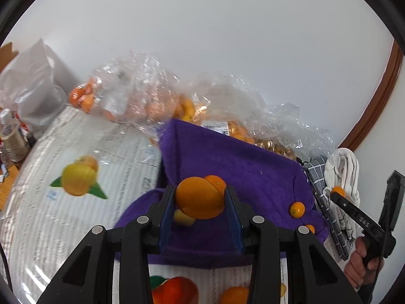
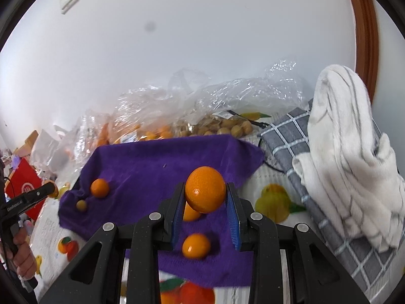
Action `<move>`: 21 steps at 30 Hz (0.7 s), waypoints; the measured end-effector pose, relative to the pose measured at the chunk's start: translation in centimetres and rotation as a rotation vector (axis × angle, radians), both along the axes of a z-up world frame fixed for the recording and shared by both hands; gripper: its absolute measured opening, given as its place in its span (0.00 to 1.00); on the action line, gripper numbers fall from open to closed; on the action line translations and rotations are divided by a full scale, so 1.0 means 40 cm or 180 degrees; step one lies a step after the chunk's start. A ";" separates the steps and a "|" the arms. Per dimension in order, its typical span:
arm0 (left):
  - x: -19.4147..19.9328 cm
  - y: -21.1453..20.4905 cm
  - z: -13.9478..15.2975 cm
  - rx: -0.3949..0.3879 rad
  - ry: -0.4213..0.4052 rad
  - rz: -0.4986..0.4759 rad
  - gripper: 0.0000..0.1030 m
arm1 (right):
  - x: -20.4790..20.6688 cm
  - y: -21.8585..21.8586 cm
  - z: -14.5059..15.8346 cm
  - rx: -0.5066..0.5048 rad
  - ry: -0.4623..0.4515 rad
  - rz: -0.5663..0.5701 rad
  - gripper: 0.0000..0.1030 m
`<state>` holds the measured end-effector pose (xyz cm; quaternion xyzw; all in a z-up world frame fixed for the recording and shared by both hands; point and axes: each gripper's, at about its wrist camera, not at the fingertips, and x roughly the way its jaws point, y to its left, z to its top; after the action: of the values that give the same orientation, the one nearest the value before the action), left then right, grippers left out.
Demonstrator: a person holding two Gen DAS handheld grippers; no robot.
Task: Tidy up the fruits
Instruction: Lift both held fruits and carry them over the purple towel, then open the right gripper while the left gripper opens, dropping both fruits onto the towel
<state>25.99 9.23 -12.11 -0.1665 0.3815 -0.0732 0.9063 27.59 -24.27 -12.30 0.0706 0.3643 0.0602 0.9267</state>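
left wrist view: both grippers (image 1: 200,197) (image 2: 205,197) clamp oranges (image 1: 198,197) (image 2: 205,192); bagged fruit (image 1: 141,101) blurred.

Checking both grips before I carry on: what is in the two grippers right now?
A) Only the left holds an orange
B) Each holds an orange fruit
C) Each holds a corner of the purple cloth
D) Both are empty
B: the left gripper has its pads pressed on an orange, and the right gripper is shut on another orange, both above the purple cloth.
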 end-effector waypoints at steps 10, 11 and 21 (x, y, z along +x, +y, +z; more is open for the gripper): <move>0.077 -0.058 -0.068 0.0163 0.0404 -0.0216 0.36 | 0.178 0.039 -0.103 -0.0160 0.0449 0.0087 0.30; 0.082 -0.063 -0.071 0.0192 0.0423 -0.0233 0.36 | 0.190 0.043 -0.114 -0.0164 0.0517 0.0097 0.30; 0.098 -0.094 -0.107 0.0449 0.0588 -0.0280 0.36 | 0.217 0.081 -0.163 -0.0302 0.0698 0.0188 0.30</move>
<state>29.92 5.48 -16.39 -0.0915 0.4745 -0.0702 0.8727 36.28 -21.03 -18.84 0.0221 0.4677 0.0620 0.8814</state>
